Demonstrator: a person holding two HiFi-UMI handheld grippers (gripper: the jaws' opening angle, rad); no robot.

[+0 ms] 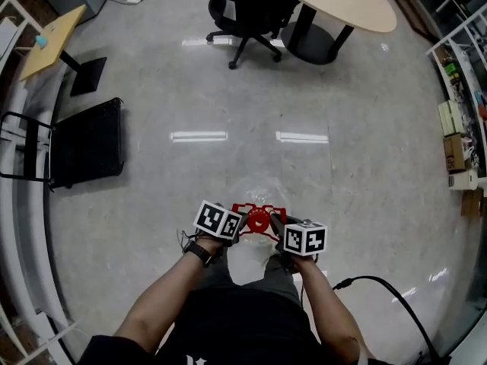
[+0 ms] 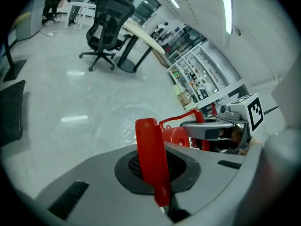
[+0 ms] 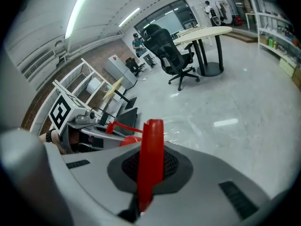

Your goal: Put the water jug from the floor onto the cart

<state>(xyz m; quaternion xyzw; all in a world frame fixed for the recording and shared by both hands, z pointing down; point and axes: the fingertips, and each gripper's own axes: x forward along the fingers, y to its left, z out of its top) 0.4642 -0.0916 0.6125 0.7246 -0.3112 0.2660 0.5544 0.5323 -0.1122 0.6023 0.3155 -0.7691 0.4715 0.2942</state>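
Clamping flat red handle (image 1: 259,217) | left tool (image 2: 151,166), right tool (image 3: 149,166) | clear water jug (image 1: 259,192)

The person is stretching both bare forearms forward and down, the left forearm (image 1: 163,295) wearing a black wristwatch (image 1: 199,252) at the wrist and the right forearm (image 1: 326,310) coming in alongside it. The grey left gripper (image 1: 237,226), topped by its black-and-white marker cube, and the matching right gripper (image 1: 280,230) are sitting close together and pointing towards each other. Each one is pinching a strip of the red plastic handle (image 1: 259,219) tightly between its jaws.
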